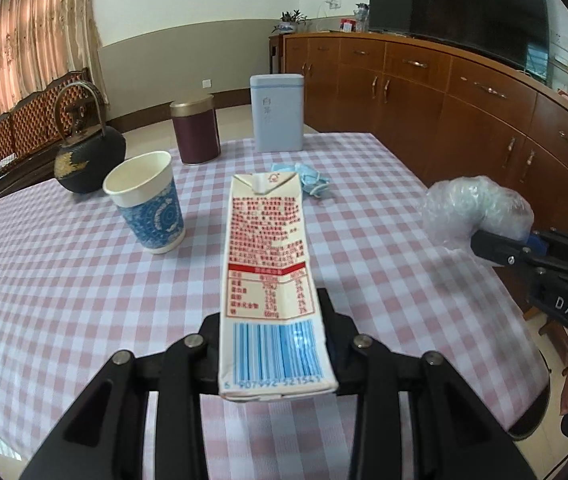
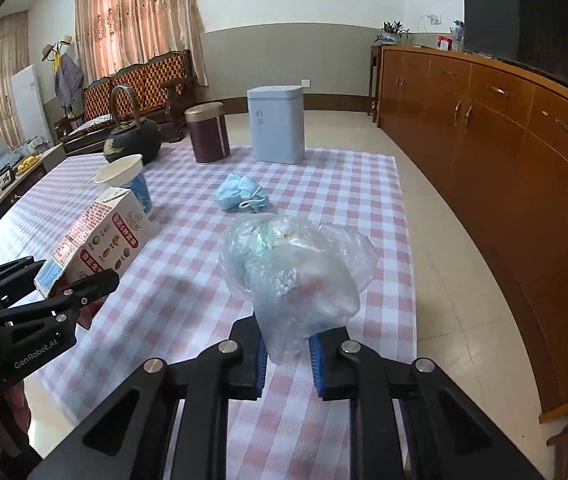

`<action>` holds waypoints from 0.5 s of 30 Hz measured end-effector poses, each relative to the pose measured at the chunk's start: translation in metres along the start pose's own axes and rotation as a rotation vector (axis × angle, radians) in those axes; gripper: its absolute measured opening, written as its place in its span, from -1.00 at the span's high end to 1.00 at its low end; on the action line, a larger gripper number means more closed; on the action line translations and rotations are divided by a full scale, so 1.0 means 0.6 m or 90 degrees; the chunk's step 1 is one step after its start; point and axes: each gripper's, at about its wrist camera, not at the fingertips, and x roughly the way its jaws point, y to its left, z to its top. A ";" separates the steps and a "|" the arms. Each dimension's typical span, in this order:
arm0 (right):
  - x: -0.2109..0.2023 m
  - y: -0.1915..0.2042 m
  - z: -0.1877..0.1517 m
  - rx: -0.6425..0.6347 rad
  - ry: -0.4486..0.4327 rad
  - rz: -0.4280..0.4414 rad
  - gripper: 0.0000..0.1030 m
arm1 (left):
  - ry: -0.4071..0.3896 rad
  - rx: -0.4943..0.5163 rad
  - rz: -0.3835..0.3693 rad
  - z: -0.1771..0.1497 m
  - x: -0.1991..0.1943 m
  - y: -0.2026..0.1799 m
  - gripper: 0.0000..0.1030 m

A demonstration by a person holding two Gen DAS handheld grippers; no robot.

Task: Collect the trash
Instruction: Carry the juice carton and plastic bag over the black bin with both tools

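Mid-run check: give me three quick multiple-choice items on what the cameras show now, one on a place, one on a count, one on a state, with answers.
1. Where does the crumpled blue face mask lie?
A. on the checked tablecloth, in front of the pale blue tin
B. inside the paper cup
C. on the floor

2. How many lidded tins stand at the far end of the table?
A. one
B. two
C. four

3. What does the left gripper hold?
A. nothing
B. the teapot
C. the milk carton

Answers:
1 A, the mask rests on the cloth ahead of that tin.
2 B, the maroon tin and the pale blue one.
3 C, its fingers clamp the carton's barcode end, while the right gripper grips a plastic bag.
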 end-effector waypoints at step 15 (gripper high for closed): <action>-0.126 0.030 -0.074 0.026 -0.029 -0.017 0.64 | -0.022 0.034 -0.017 -0.040 -0.091 -0.022 0.29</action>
